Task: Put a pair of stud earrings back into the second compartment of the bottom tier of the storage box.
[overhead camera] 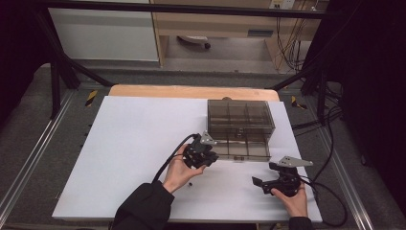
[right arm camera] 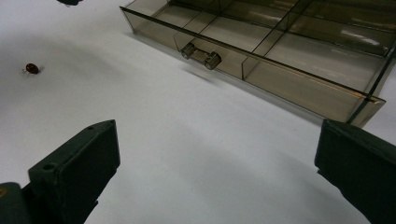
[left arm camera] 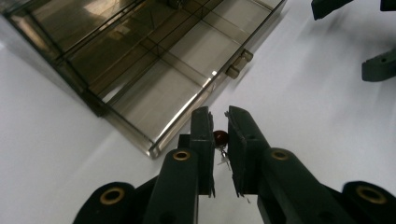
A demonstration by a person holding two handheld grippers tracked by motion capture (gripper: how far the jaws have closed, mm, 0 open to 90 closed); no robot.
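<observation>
High view first: the left gripper point(overhead camera: 201, 152) sits just off the near-left corner of the box point(overhead camera: 239, 128), while the right gripper point(overhead camera: 280, 183) rests nearer the person, off the box's near-right side, both on the white table point(overhead camera: 129, 153).

Left gripper view shows its jaws nearly shut on a small dark red bead point(left arm camera: 220, 137) with a bit of wire hanging from it — the bead is pinched between the jaw tips. Ahead and to the left of those tips lies the box's pulled-out drawer point(left arm camera: 159, 98), its compartments bare, its handle point(left arm camera: 239, 64) further ahead. So the drawer's open cells lie forward-left of the held bead, and this hand is the nearer one to them.

Right gripper view has the jaws spread wide, holding nothing. A second bead point(right arm camera: 31, 68) lies on the table ahead and far to its left; the drawer's long front runs across ahead — handle point(right arm camera: 201, 55) near the middle.
</observation>
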